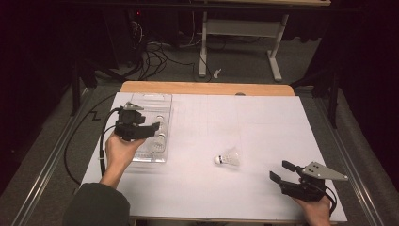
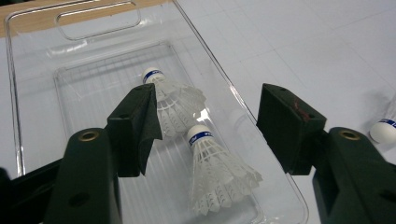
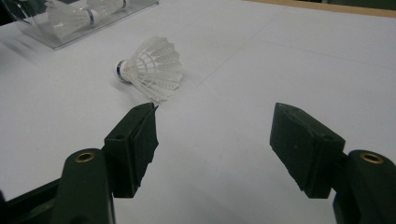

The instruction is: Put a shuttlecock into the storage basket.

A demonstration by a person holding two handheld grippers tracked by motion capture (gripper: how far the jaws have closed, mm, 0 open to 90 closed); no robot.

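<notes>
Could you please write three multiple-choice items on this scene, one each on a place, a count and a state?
1. Where does the loose shuttlecock lie?
A. on the white table sheet
B. in the clear tray
C. between the jaws of the right gripper

2. How many shuttlecocks lie in the clear tray?
A. none
B. two
C. four

3. How do the jaws of the left gripper stand?
A. shut on a shuttlecock
B. shut on the tray's rim
C. open above the tray

Answers:
1. A, it rests on the sheet, apart from tray and jaws.
2. B, the left gripper view shows two.
3. C, the jaws stand wide with nothing pressed between them.
</notes>
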